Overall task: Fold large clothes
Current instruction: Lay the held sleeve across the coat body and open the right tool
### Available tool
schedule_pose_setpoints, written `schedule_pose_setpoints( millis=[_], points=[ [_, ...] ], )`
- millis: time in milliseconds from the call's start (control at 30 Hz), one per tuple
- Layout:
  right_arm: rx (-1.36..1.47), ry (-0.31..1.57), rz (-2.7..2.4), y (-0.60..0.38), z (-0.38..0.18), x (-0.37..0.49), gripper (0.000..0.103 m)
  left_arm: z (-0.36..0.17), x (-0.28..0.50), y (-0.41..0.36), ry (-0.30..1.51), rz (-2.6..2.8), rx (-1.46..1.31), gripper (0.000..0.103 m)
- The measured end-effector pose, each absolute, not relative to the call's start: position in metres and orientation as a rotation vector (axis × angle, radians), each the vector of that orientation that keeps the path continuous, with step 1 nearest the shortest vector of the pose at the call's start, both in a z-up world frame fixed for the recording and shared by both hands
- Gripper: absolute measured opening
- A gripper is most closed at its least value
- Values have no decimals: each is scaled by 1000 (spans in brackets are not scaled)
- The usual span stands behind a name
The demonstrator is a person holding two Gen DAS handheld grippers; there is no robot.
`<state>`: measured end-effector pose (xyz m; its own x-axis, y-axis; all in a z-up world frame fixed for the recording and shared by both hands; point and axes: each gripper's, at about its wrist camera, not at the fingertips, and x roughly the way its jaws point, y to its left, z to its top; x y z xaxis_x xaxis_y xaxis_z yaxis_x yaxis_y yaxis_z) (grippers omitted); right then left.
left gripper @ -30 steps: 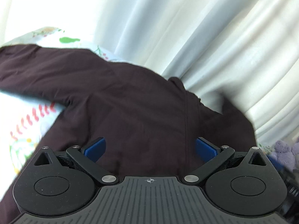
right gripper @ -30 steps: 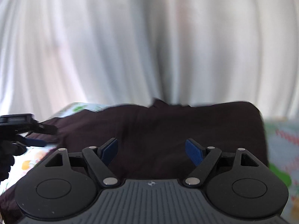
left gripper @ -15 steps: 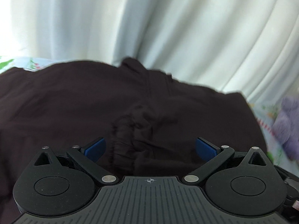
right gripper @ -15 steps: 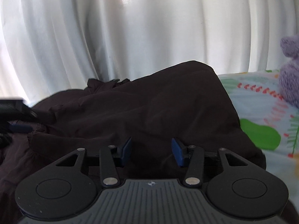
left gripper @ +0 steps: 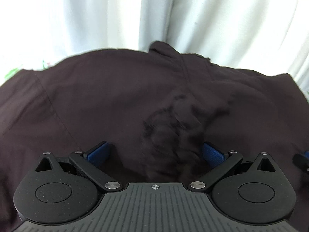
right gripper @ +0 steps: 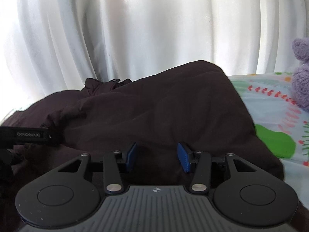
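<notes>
Garment [right gripper: 164, 112] nearer; right gripper [right gripper: 157, 157] just narrowed, empty; left gripper [left gripper: 154, 152] wide.

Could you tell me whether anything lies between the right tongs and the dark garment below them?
Nothing visible does: the right tongs hang directly over the dark garment, and the purple plush toy sits off to the side.

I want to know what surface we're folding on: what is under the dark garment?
A patterned sheet shows beside the dark garment on the right and seems to continue beneath it. What lies under the garment's middle is covered and cannot be seen.
</notes>
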<state>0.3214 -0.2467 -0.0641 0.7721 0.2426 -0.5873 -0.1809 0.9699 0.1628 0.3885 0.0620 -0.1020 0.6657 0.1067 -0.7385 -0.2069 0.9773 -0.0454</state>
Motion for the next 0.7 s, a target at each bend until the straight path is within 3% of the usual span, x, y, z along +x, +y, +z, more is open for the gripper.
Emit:
schedule_pose_setpoints(
  millis=[700],
  points=[
    [89,610,265,-252,-60,298,57,-87,319,59,793,173,-390,103]
  ],
)
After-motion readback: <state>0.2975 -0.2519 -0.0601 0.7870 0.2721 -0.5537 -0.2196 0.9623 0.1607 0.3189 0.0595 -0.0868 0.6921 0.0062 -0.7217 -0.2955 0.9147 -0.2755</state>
